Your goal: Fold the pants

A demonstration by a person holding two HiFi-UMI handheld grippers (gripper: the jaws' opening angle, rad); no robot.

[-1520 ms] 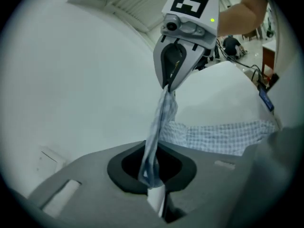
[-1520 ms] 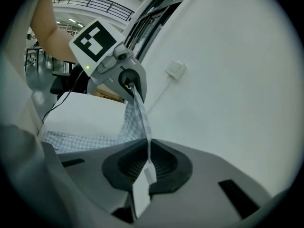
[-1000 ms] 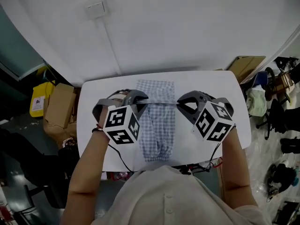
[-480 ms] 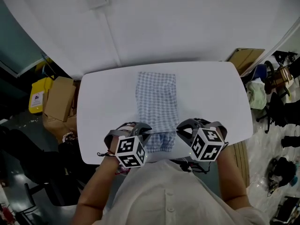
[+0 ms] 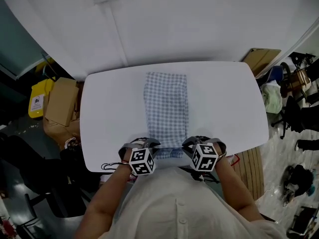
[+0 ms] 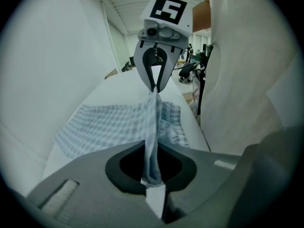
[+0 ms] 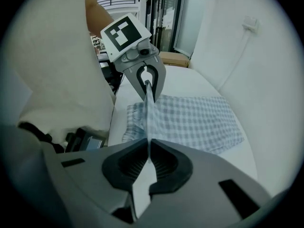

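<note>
Both tongs clamped on the checked pants at the tabletop's near edge.
The left tongs [image 5: 149,144] and right tongs [image 5: 188,143] each pinch the near end of the checked pants [image 5: 166,108], which lie as a strip from near the far edge down the middle, with bare tabletop [image 5: 109,114] on either side.

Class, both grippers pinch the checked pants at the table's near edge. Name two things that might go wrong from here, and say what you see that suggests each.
The left gripper and right gripper each clamp only a thin strip of the pants, so a tug may pull it free. The held end lies bunched at the near edge of the table; released there, it may slide off or crease.
</note>
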